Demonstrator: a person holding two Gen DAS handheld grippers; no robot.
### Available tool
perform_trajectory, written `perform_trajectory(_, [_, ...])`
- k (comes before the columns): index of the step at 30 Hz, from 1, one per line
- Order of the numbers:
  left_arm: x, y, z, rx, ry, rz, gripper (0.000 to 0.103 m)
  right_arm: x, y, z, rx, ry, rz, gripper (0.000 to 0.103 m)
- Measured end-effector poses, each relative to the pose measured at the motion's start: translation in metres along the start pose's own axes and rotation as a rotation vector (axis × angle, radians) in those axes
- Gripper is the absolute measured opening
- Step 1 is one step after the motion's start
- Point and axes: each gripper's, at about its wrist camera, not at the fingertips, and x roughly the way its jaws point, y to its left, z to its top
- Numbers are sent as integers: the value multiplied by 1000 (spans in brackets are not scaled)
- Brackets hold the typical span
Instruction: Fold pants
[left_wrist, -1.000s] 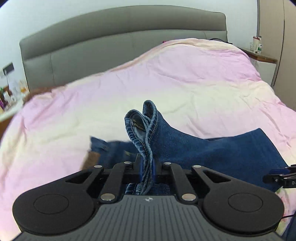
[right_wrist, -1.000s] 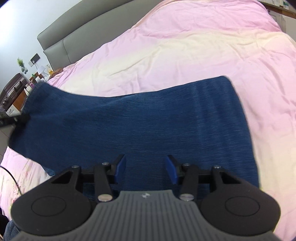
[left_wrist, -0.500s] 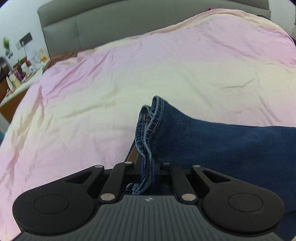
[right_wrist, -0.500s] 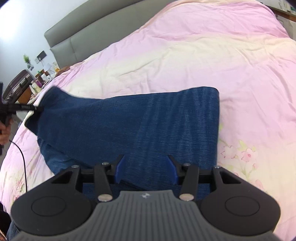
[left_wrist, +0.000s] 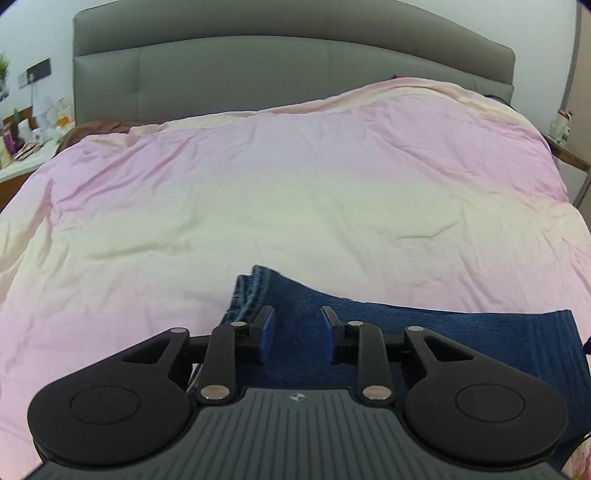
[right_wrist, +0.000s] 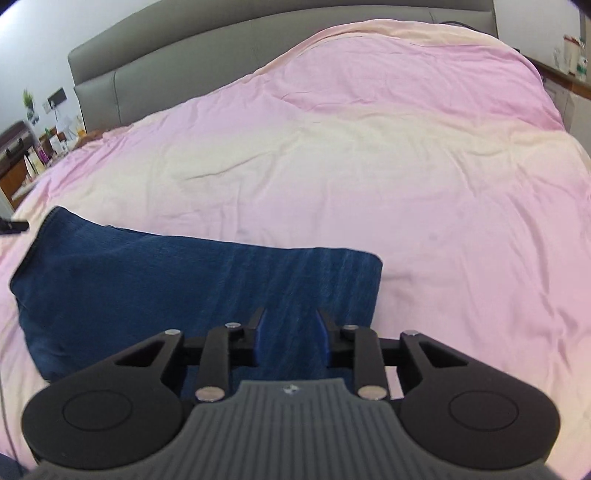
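Two grippers work over one pair of pants. Left gripper (left_wrist: 296, 330) has its jaws opening, a narrow gap between the blue pads, with the denim under them but not pinched; the pants' (left_wrist: 424, 332) stitched hem edge bunches just ahead of the left pad. Right gripper (right_wrist: 291, 338) is closing, jaws still apart, over the folded right part of the pants (right_wrist: 184, 291); whether its pads press the cloth yet I cannot tell. From the right wrist view the pants lie as one dark blue folded slab on the bed, its right edge straight and just beyond the gripper, its left end rounded. Both gripper bodies hide the near part of the denim. One pink and cream duvet (left_wrist: 295, 184) covers the bed, one grey headboard (left_wrist: 277, 70) behind it. Small items on the bedside tables are too blurred to name.
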Motion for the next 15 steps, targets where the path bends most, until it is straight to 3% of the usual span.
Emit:
perform_trajectory(3, [37,-15,0,50,48,70,19,15,-3,9,2,14,-7,18])
perform_trajectory(7, [78,4,-6,-59,74,120,6,37,-8,15,8,20,-33,18])
perform_trajectory(9, [89,16,-11,-110,92,114,6,54,-18,15,20,43,-55,7])
perform_trajectory(11, [99,17,-14,-96,102,127,6,72,-28,15,42,83,-53,0])
perform_trajectory(15, [115,17,-16,-97,119,154,7,97,-41,14,71,131,-40,0])
